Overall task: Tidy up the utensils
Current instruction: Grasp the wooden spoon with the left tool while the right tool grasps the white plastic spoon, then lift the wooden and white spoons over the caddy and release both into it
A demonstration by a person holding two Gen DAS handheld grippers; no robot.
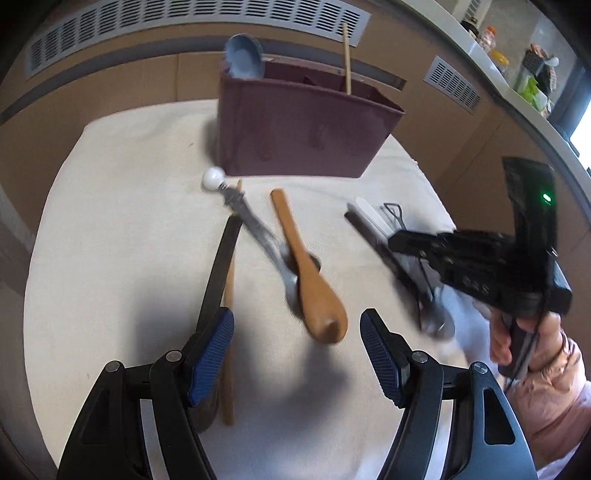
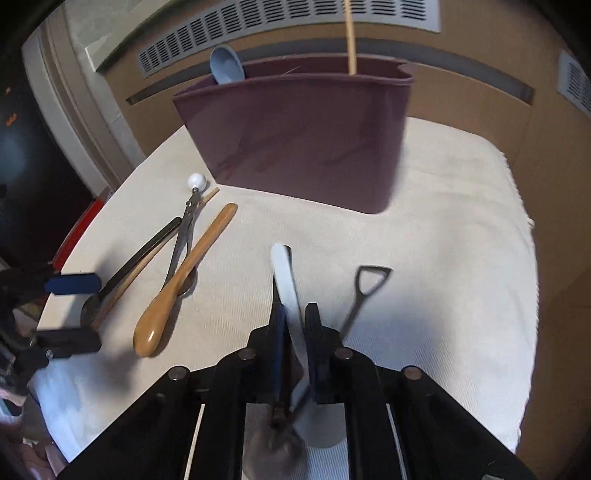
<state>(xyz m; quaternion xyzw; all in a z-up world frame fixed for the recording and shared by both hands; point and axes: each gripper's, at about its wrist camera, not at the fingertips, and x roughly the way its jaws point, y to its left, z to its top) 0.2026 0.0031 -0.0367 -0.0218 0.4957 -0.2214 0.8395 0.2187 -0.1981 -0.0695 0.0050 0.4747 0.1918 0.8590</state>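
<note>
A maroon utensil holder (image 1: 303, 129) (image 2: 306, 136) stands at the back of a cream cloth, with a blue spoon (image 1: 243, 55) (image 2: 226, 66) and a wooden chopstick (image 1: 346, 59) (image 2: 351, 37) in it. My left gripper (image 1: 295, 350) is open above a wooden spoon (image 1: 310, 273) (image 2: 184, 273), a white-knobbed metal utensil (image 1: 255, 225) (image 2: 184, 229), a black-handled spoon (image 1: 221, 266) (image 2: 133, 258) and a chopstick (image 1: 229, 332). My right gripper (image 2: 295, 332) (image 1: 406, 243) is shut on a white-handled utensil (image 2: 286, 280) (image 1: 369, 216), beside a black wire-handled utensil (image 2: 365, 288).
The cream cloth (image 1: 129, 221) (image 2: 443, 229) covers the table. A brown wall with grey vents (image 1: 184, 22) (image 2: 280, 33) runs behind the holder. A counter with bottles (image 1: 517, 62) is at the far right.
</note>
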